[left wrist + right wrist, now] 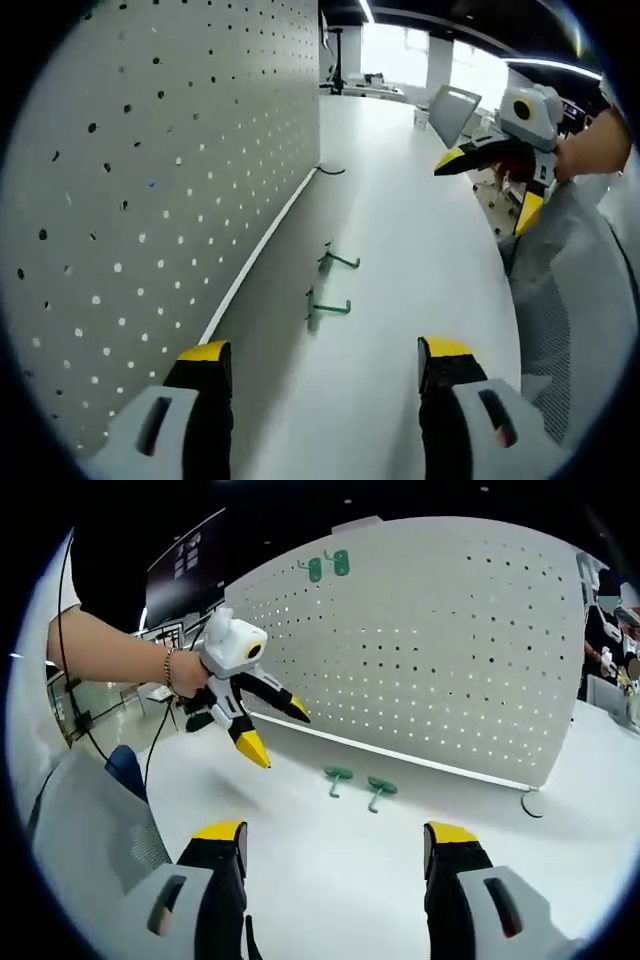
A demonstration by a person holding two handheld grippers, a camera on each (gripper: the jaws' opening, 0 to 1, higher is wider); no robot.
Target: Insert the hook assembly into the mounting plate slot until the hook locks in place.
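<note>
On the white table (330, 870) lie two green hooks (338, 777) (379, 790), both hand-held grippers (325, 365) (340, 850) gaping empty.

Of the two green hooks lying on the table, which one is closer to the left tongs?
The hook lower in the left gripper view lies closer to the left tongs; the other hook lies beyond it along the pegboard.

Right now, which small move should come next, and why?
Probably lower the left claw toward the nearer green hook on the table. Both claws are open and empty, and two hooks lie loose before the pegboard.
</note>
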